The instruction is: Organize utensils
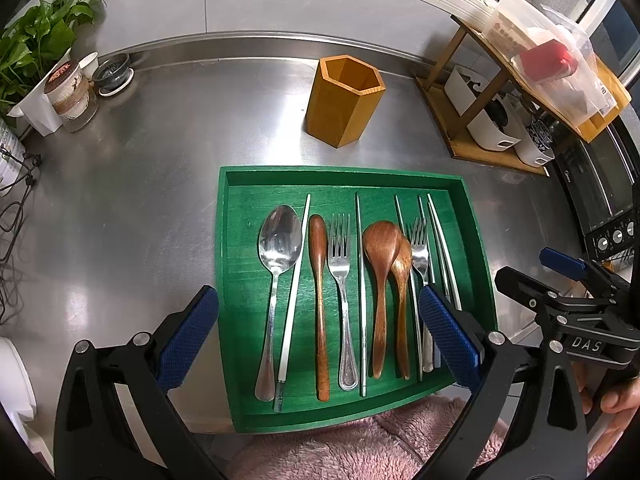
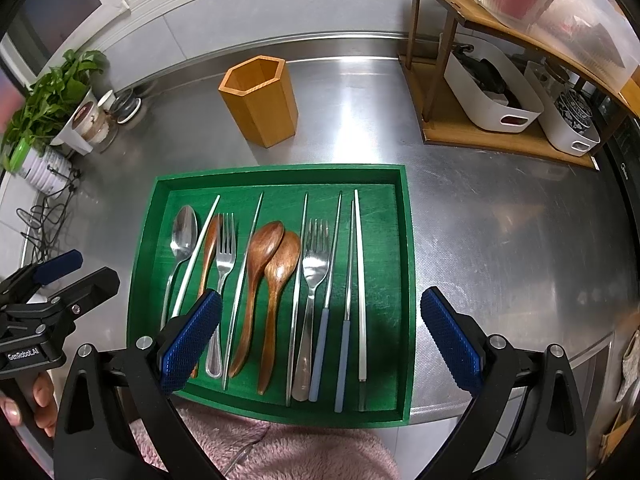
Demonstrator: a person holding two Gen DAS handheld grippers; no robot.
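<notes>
left wrist view: a green wooden tray (image 1: 476, 240), rectangular w/ a raised rim and painted grain, is seen on a brushed stainless steel counter (image 1: 140, 208). utensils are laid side by side inside it, handles toward the near edge: a polished metal spoon (image 1: 278, 256) at the left, a white chopstick (image 1: 294, 280) just beside it, a slim dark wooden handle piece (image 1: 320, 300), a steel fork (image 1: 342, 280) w/ a beaded handle, a metal chopstick (image 1: 362, 280), two rounded wooden spoons (image 1: 382, 264) w/ bowls overlapping, then a second fork (image 1: 420, 248) and more chopsticks, partly hidden by a pad. the left gripper (image 1: 318, 332) is held spread wide above the tray's near half, blue cross-hatched pads (image 1: 186, 336) on black arms, nothing between them. a hexagonal wooden holder (image 1: 342, 100), smooth, honey-coloured and empty, is seen upright beyond the tray, apart from it.

right wrist view: the right gripper (image 2: 320, 340) is likewise held wide apart over the tray's near edge, gripping nothing. two chopsticks w/ matte blue-grey handles (image 2: 320, 348) and a white one (image 2: 360, 280) are seen at the tray's right. a wooden shelf (image 2: 500, 136) w/ white plastic bins is at the far right, a leafy plant (image 2: 48, 96) at the far left. fuzzy pink fabric (image 2: 280, 448) is seen below the tray.
</notes>
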